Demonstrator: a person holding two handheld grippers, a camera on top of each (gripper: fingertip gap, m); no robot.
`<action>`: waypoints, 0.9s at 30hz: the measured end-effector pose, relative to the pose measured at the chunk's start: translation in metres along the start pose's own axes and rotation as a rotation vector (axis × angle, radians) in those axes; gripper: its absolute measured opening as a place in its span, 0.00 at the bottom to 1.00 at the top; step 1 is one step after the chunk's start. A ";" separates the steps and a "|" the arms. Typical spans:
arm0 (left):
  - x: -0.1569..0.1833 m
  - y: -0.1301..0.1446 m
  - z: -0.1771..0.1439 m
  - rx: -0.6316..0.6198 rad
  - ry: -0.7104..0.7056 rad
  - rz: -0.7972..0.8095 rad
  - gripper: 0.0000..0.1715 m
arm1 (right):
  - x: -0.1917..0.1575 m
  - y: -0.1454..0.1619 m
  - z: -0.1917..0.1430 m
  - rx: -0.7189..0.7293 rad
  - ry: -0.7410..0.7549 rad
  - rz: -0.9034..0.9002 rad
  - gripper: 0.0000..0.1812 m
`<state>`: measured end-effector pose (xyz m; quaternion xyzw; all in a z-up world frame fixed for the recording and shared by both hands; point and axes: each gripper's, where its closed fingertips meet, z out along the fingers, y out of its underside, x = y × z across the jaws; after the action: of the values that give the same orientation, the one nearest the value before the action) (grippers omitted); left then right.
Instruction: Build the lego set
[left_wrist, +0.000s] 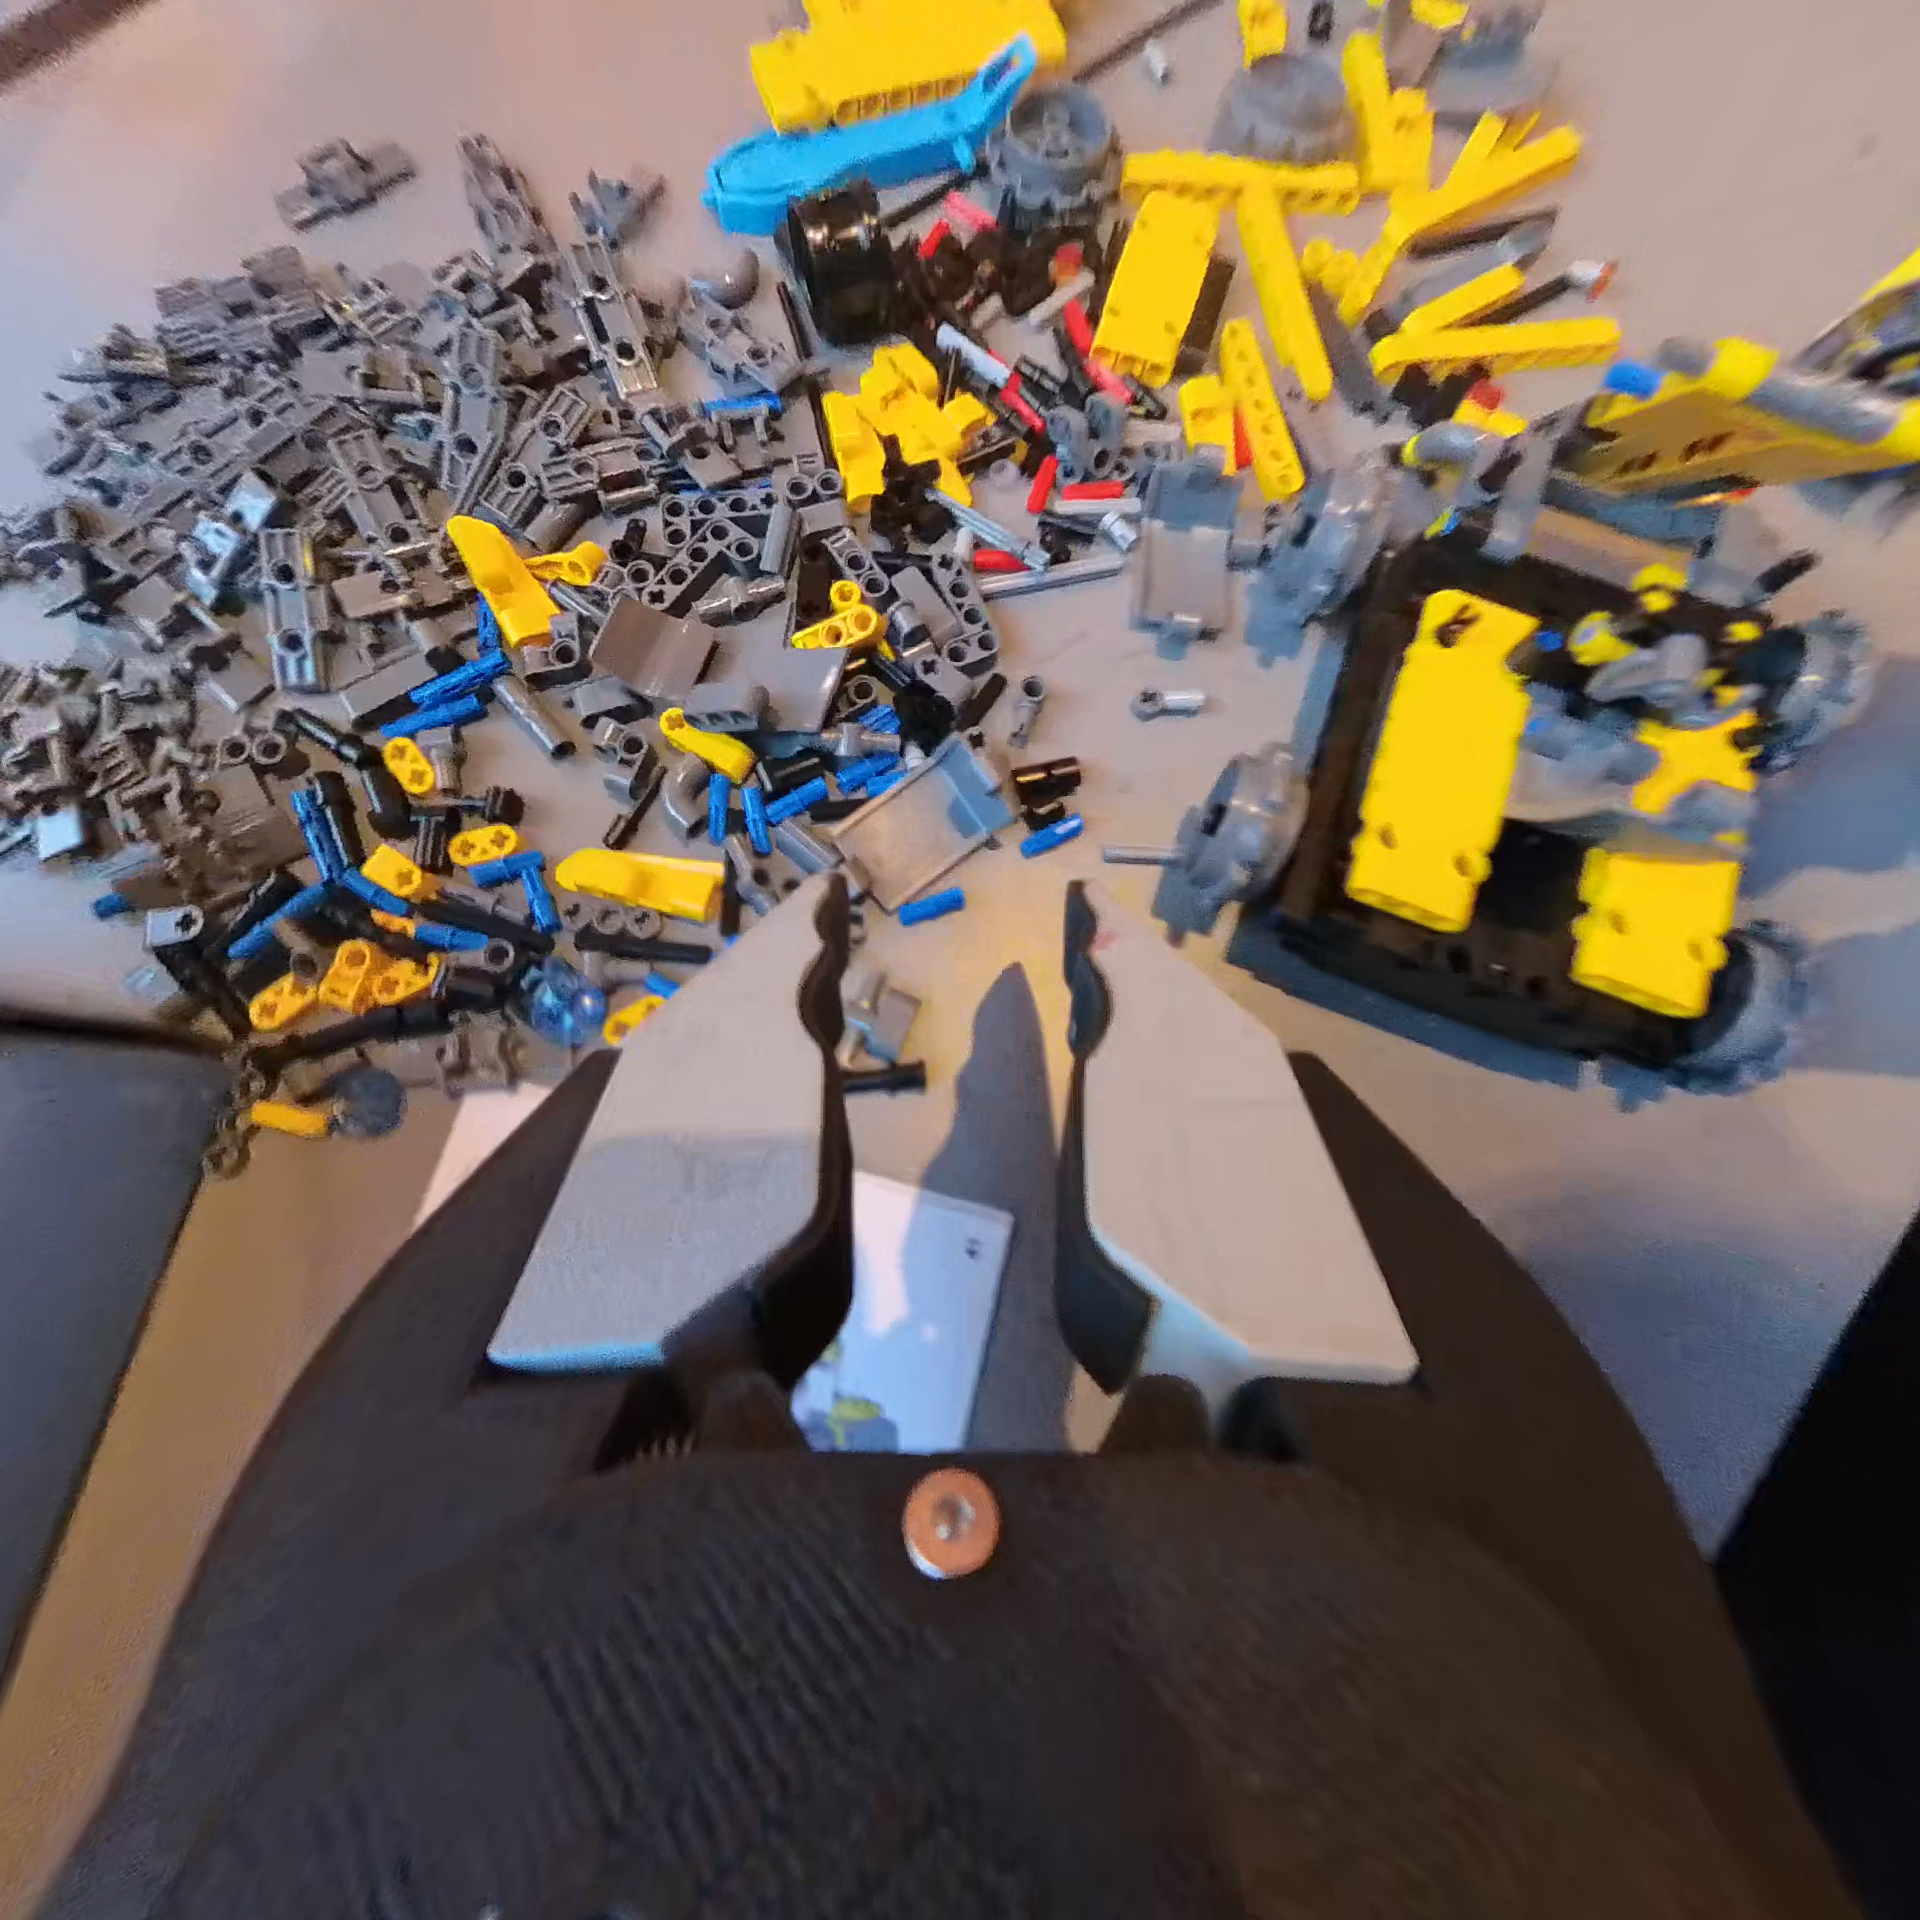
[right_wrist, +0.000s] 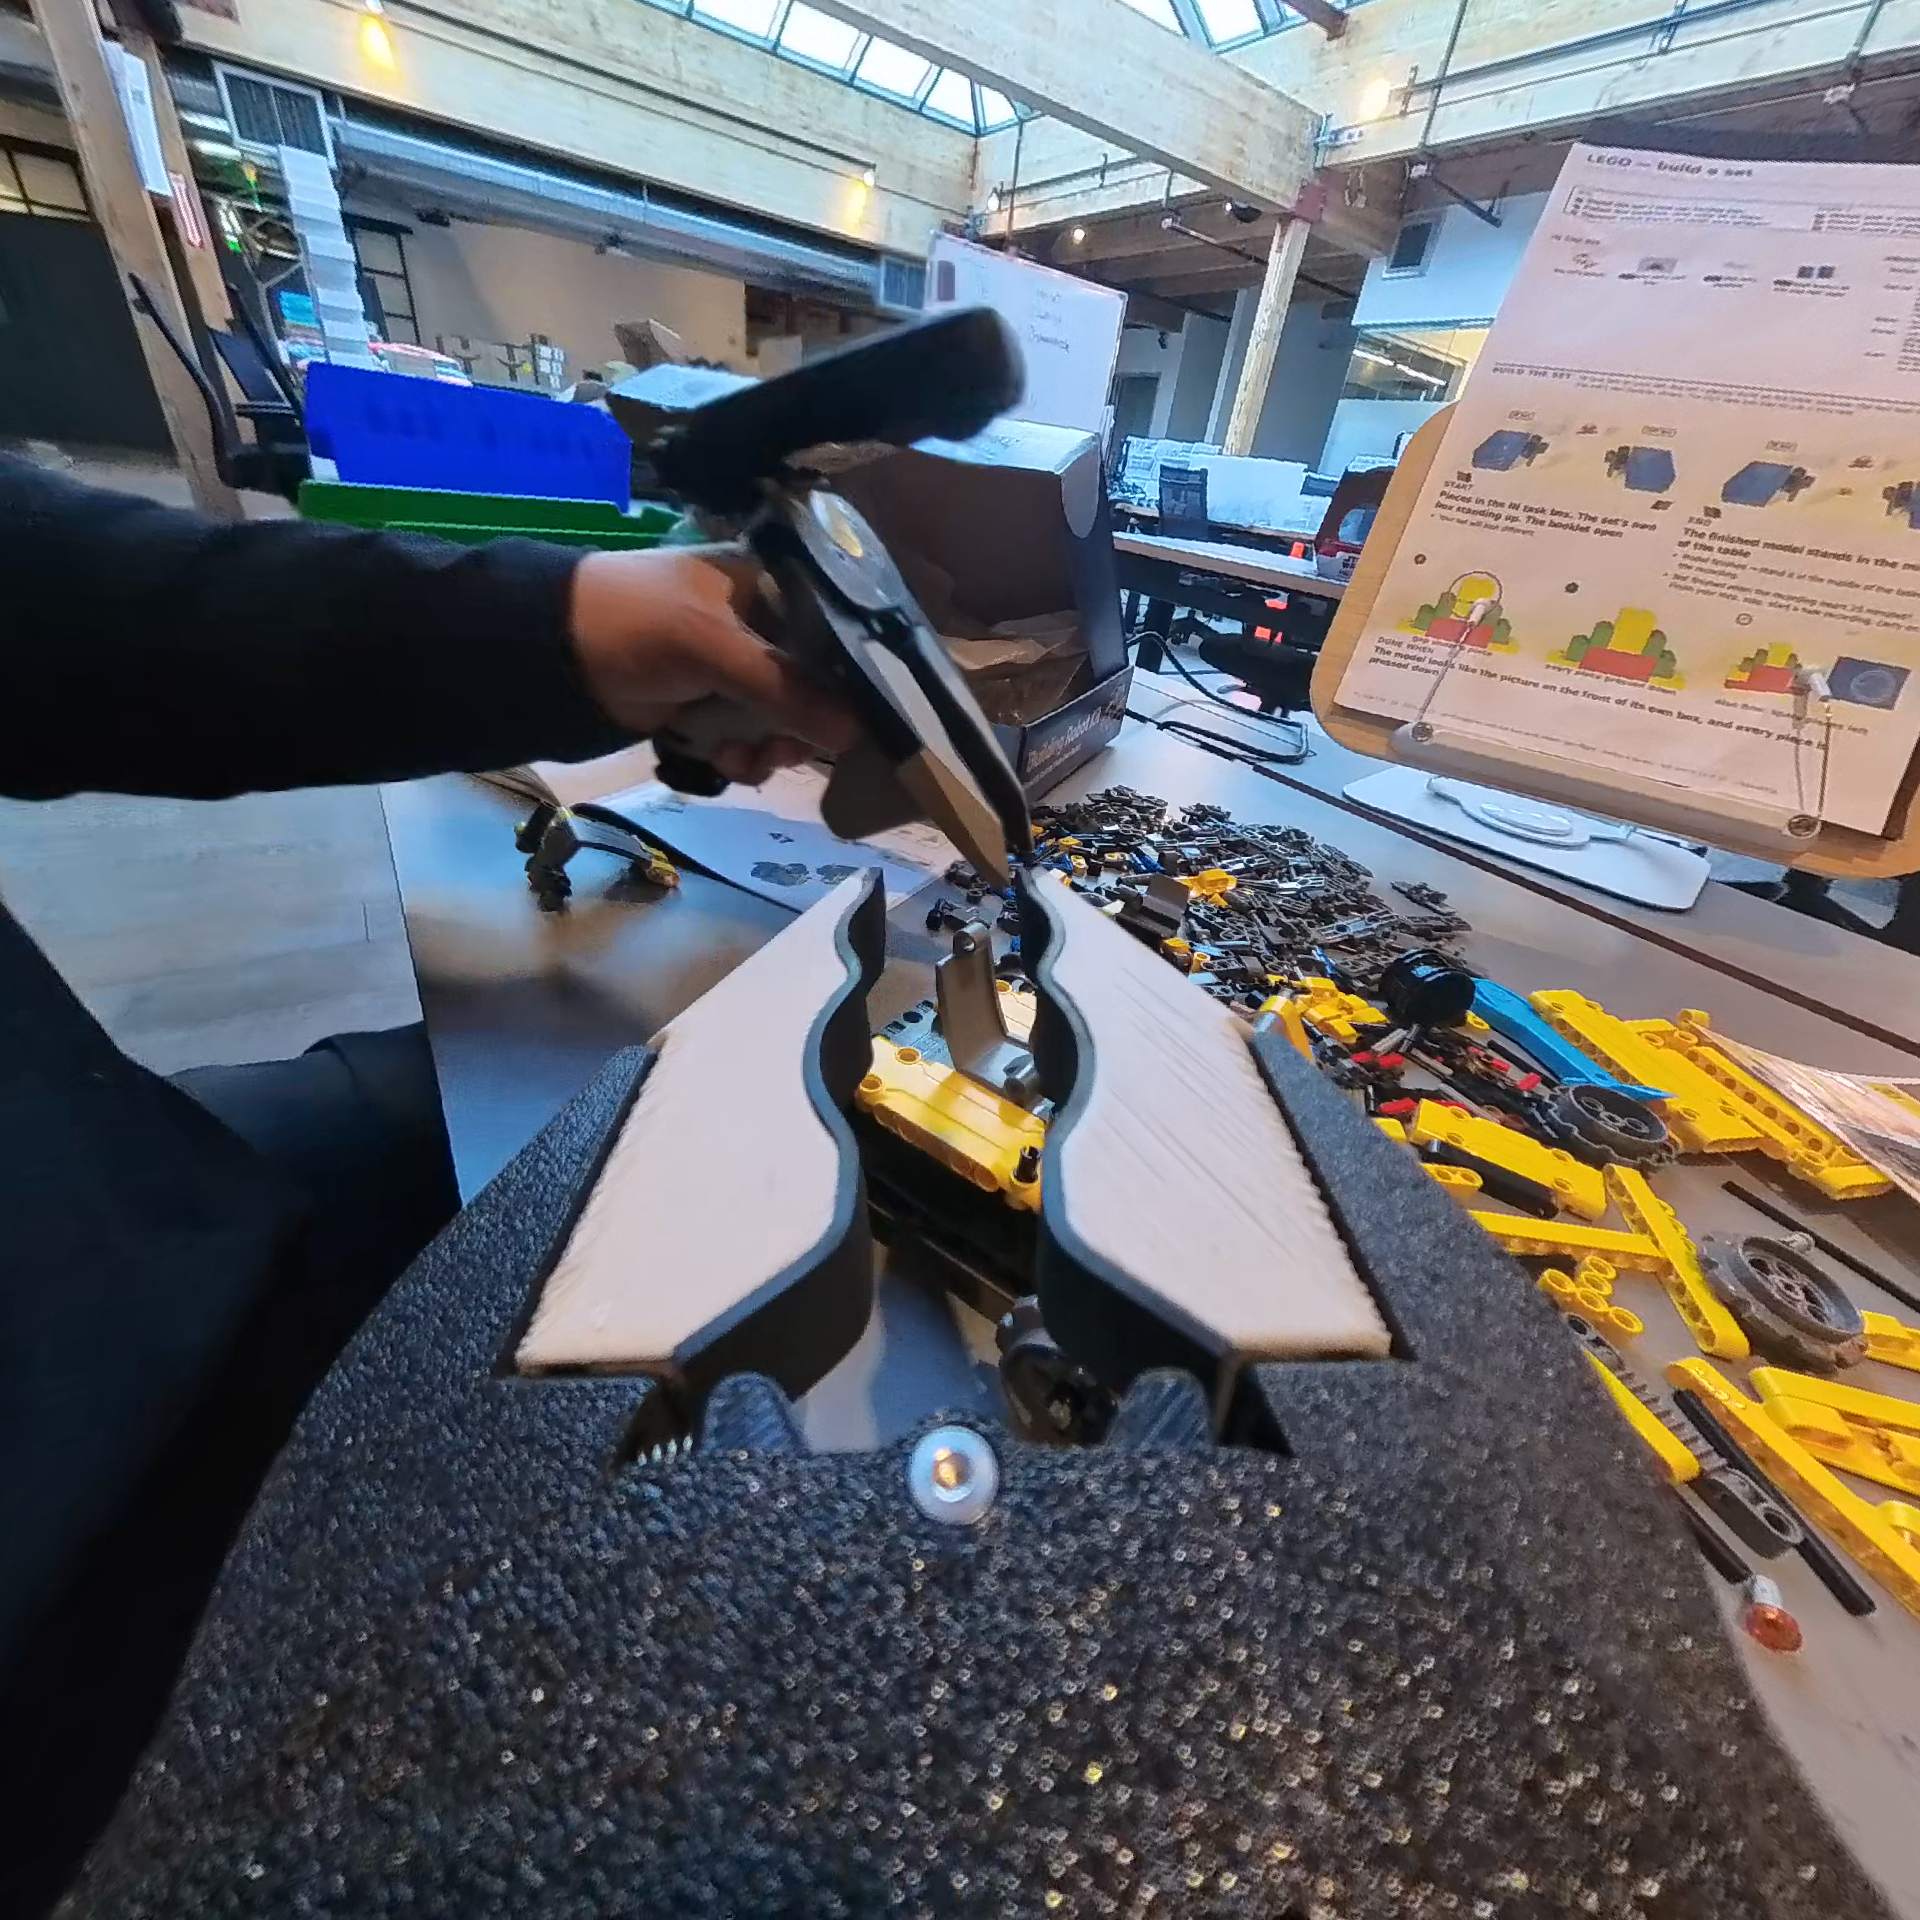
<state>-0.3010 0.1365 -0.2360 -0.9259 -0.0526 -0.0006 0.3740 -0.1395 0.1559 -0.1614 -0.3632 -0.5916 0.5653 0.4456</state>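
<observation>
My left gripper (left_wrist: 951, 904) is open and empty, tips just above the table beside a spread of loose grey, blue and yellow building pieces (left_wrist: 468, 623). A small grey piece (left_wrist: 883, 1013) lies under its left finger. A partly built yellow and black model (left_wrist: 1507, 810) sits to its right, blurred. In the right wrist view my right gripper (right_wrist: 948, 888) has its jaws close about the model's yellow and grey top (right_wrist: 956, 1112), pads against it. The left gripper (right_wrist: 1003, 873), held by a hand (right_wrist: 675, 644), points down just beyond.
A booklet (left_wrist: 914, 1320) lies under the left gripper. Yellow beams and grey wheels (right_wrist: 1662, 1195) lie at the right, with a blue piece (right_wrist: 1538, 1029). An open cardboard box (right_wrist: 1039, 582), a printed sheet on a stand (right_wrist: 1662, 499) and blue and green bins (right_wrist: 468, 447) stand behind. About 20 cm separates my left fingertips from my right. The right gripper is farther from the small grey piece (left_wrist: 883, 1013), some 20 cm, than the left, some 4 cm.
</observation>
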 end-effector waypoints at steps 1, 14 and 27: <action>-0.004 0.000 0.007 -0.026 0.006 0.014 0.23 | 0.000 0.000 0.000 0.004 0.000 0.003 0.13; -0.022 -0.001 0.045 -0.164 -0.045 0.134 0.18 | 0.002 -0.002 -0.002 0.022 -0.008 0.025 0.12; -0.005 -0.032 0.012 -0.063 -0.027 0.143 0.18 | 0.000 -0.004 -0.004 0.034 -0.020 0.019 0.11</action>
<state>-0.3096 0.1674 -0.2231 -0.9386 0.0088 0.0370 0.3430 -0.1356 0.1566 -0.1577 -0.3557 -0.5829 0.5829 0.4404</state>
